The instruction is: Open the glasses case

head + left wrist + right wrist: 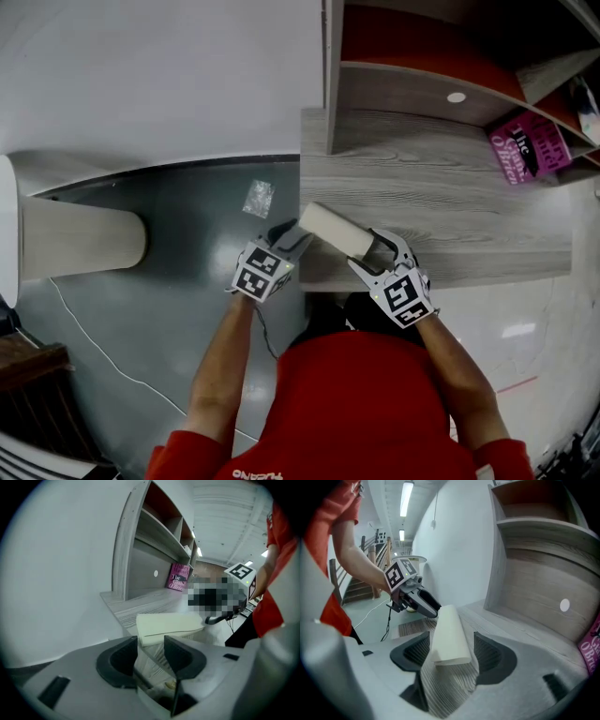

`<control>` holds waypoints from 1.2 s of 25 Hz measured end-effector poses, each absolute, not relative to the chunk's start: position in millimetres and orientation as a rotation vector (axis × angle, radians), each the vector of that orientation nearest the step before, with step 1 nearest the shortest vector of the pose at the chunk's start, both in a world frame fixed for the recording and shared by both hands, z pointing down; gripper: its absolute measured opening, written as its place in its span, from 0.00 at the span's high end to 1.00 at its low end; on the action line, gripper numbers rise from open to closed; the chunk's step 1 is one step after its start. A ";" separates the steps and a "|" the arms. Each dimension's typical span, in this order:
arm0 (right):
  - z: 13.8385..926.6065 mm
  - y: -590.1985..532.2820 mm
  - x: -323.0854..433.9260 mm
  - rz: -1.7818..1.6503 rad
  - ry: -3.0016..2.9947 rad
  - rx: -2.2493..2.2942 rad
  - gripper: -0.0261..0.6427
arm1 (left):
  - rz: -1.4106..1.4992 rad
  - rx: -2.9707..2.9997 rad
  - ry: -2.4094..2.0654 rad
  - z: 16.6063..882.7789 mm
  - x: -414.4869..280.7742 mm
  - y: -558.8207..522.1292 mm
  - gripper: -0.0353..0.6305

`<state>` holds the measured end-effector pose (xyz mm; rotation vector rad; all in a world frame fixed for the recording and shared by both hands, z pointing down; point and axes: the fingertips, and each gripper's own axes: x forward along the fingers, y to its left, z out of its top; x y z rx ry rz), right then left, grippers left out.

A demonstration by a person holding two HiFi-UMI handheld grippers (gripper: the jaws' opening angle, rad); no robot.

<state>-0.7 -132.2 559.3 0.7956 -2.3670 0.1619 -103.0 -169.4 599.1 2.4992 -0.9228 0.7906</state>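
Note:
A cream glasses case [335,230] lies closed on the grey wood desk [459,211], near its front left corner. My left gripper [286,236] is at the case's left end, jaws open. In the left gripper view the case [168,624] lies just past the tips of the left gripper [151,641], with nothing between the pads. My right gripper [379,251] is at the other end, also open. In the right gripper view the near end of the case [450,637] sits between the pads of the right gripper [451,644] with a gap on each side.
A shelf unit [422,84] rises at the back of the desk, with a pink book [525,148] leaning at its right. Left of the desk are the grey floor, a crumpled clear wrapper [258,198], a white cable [103,352] and a beige round post [80,242].

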 end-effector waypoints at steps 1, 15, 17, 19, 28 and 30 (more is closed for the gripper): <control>562.0 -131.5 -0.1 0.171 -2.360 0.785 0.51 | 0.796 2.500 -0.916 599.9 -102.3 -169.8 0.72; 587.2 -128.1 -0.2 0.161 -2.274 0.704 0.51 | 0.819 2.510 -0.878 601.6 -96.6 -166.1 0.73; 586.7 -128.6 0.1 0.176 -2.284 0.699 0.52 | 0.827 2.506 -0.888 602.5 -97.8 -166.8 0.73; 585.5 -128.6 -0.2 0.229 -2.309 0.688 0.52 | 0.835 2.503 -0.891 603.2 -98.9 -166.7 0.73; 569.0 -136.6 10.3 0.449 -2.422 0.657 0.56 | 0.849 2.497 -0.900 602.7 -98.2 -167.9 0.73; 561.8 -139.2 11.2 0.442 -2.445 0.665 0.61 | 0.851 2.495 -0.902 603.2 -99.0 -167.8 0.73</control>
